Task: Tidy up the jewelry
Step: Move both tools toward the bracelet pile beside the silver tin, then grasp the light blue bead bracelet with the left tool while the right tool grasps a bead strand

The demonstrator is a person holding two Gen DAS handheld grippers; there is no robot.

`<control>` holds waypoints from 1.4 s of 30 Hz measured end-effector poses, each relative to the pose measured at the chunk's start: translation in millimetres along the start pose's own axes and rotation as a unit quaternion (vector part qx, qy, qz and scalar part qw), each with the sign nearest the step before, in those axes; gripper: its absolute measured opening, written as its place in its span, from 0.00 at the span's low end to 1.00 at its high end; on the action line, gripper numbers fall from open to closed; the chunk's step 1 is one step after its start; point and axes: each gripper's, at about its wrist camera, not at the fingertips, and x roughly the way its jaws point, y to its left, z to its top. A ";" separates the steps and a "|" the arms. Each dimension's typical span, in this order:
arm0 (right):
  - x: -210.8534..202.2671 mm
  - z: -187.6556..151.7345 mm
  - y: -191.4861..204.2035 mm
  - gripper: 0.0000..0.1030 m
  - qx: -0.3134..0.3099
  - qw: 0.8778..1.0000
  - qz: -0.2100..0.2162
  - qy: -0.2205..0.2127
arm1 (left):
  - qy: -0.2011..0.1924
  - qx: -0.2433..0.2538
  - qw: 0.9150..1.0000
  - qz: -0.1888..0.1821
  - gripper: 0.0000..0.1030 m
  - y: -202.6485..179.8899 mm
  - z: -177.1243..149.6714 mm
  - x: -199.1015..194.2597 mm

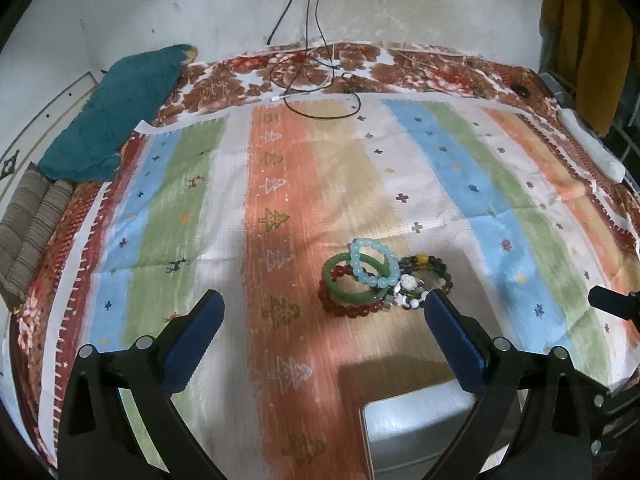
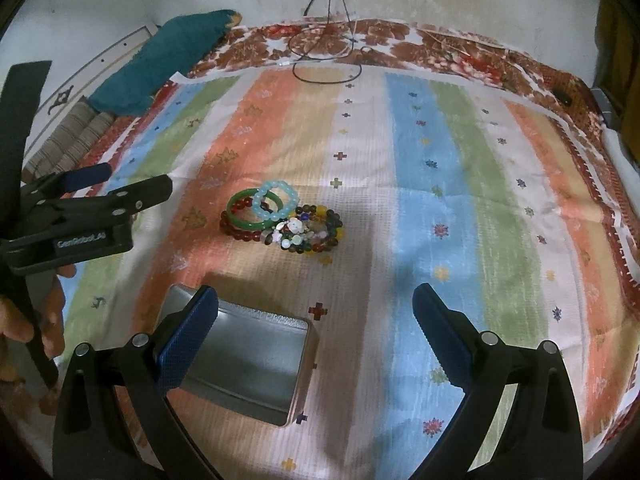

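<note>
A pile of bracelets [image 1: 372, 280] lies on the striped cloth: a green bangle [image 1: 340, 286], a light blue bead bracelet [image 1: 374, 262], a red bead bracelet [image 1: 348, 310] and dark mixed-bead ones [image 1: 428, 280]. The pile also shows in the right wrist view [image 2: 280, 220]. An open, empty silver tin box [image 2: 248, 364] sits nearer than the pile, and shows in the left wrist view [image 1: 420, 428]. My left gripper [image 1: 324, 312] is open, just short of the pile. My right gripper [image 2: 316, 308] is open above the cloth, its left finger over the tin. The left gripper shows from the side [image 2: 132, 188].
A striped cloth [image 1: 280, 160] covers a floral bedsheet [image 1: 360, 60]. A teal towel [image 1: 116, 108] and a striped cushion [image 1: 28, 232] lie at the far left. Cables [image 1: 316, 76] trail at the back. A white roll [image 1: 592, 144] lies at the right edge.
</note>
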 end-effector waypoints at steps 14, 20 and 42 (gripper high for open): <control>28.5 15.4 -1.6 0.96 0.005 1.000 -0.001 0.026 | 0.013 0.002 1.000 -0.002 0.95 -2.9 17.6 26.8; 39.2 19.8 -3.9 0.96 0.011 0.999 -0.002 0.036 | 0.019 0.005 1.000 -0.005 0.95 -4.4 25.6 40.7; 87.5 39.1 -9.8 0.96 0.028 0.996 0.002 0.083 | 0.080 0.012 0.997 -0.020 0.95 -2.4 36.7 109.5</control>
